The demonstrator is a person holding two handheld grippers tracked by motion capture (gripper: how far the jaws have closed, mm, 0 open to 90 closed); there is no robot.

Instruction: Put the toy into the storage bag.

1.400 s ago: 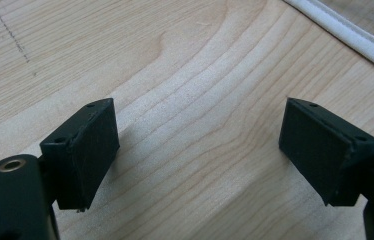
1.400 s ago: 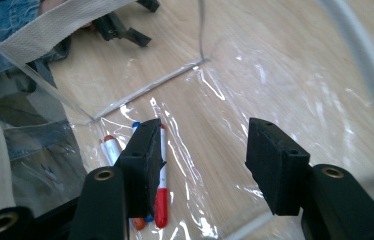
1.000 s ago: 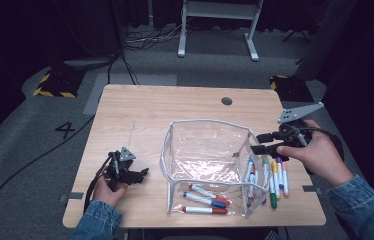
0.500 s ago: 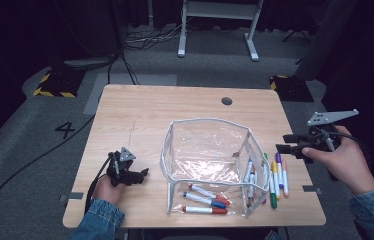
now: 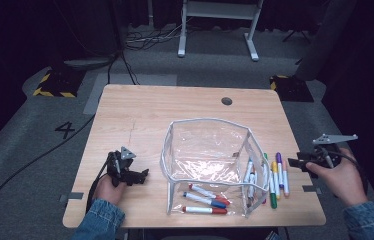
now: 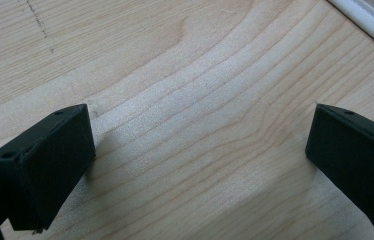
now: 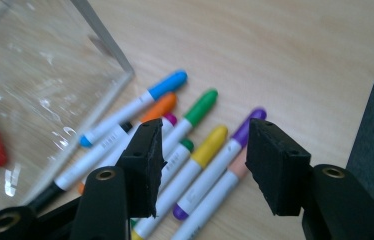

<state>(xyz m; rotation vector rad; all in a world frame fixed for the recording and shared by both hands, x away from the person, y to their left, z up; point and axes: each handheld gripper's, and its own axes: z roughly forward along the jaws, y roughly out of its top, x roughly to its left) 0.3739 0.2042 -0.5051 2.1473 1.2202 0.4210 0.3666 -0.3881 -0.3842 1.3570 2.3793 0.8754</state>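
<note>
A clear plastic pouch (image 5: 210,155) stands open on the wooden table (image 5: 145,115), with three markers (image 5: 205,197) lying inside near its front. Several loose markers (image 5: 277,175) lie to the right of it. In the right gripper view I see the blue (image 7: 167,85), green (image 7: 200,107), yellow (image 7: 210,145) and purple (image 7: 247,122) ones below the jaws. My right gripper (image 5: 295,164) (image 7: 202,150) hovers open at the table's right edge, holding nothing. My left gripper (image 5: 142,175) (image 6: 200,150) rests left of the pouch over bare wood. Its jaws have just been opening, with nothing between them.
A round cable hole (image 5: 227,101) sits near the table's far edge. The pouch's white rim (image 6: 365,22) lies close ahead of the left gripper. A black cable (image 5: 35,160) trails over the floor at left, and a white stand (image 5: 215,30) is beyond the table.
My right hand has drawn away from the pouch and markers, moving right and down to the table's right edge. The left hand has stayed put.
</note>
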